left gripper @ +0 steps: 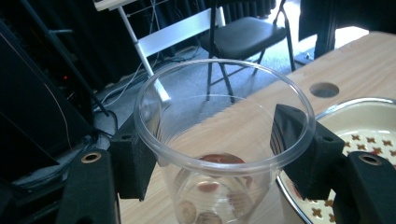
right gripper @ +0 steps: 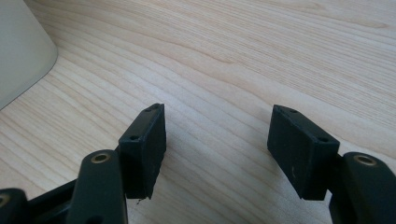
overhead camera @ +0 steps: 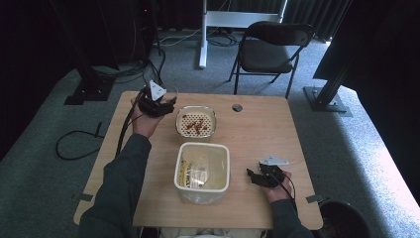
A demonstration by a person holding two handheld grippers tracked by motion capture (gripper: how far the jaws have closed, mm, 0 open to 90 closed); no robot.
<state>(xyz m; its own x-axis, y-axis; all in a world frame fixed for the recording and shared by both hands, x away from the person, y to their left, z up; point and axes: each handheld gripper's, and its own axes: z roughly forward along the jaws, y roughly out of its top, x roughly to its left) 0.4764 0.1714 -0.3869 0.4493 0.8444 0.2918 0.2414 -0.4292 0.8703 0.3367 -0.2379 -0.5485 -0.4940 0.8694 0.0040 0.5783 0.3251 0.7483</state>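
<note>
Clear plastic cup point(left gripper: 219, 140) sits clamped just under its rim in my left hand-held gripper point(overhead camera: 166, 103), beside the strainer bowl point(overhead camera: 196, 122) on the tabletop point(overhead camera: 257, 129). I judge it light, thin-walled, easily crushed. Left gripper view reveals brownish pieces inside. Right hand-held gripper point(right gripper: 217, 149) stands apart, empty.

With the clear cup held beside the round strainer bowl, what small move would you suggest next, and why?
Probably bring the clear cup a little further over the round strainer bowl and start to tip it. The left hand-held gripper is clamped on the cup just under its rim, reddish pieces remain at its bottom, and similar pieces already lie in the strainer. The right hand-held gripper rests open above the table.
</note>
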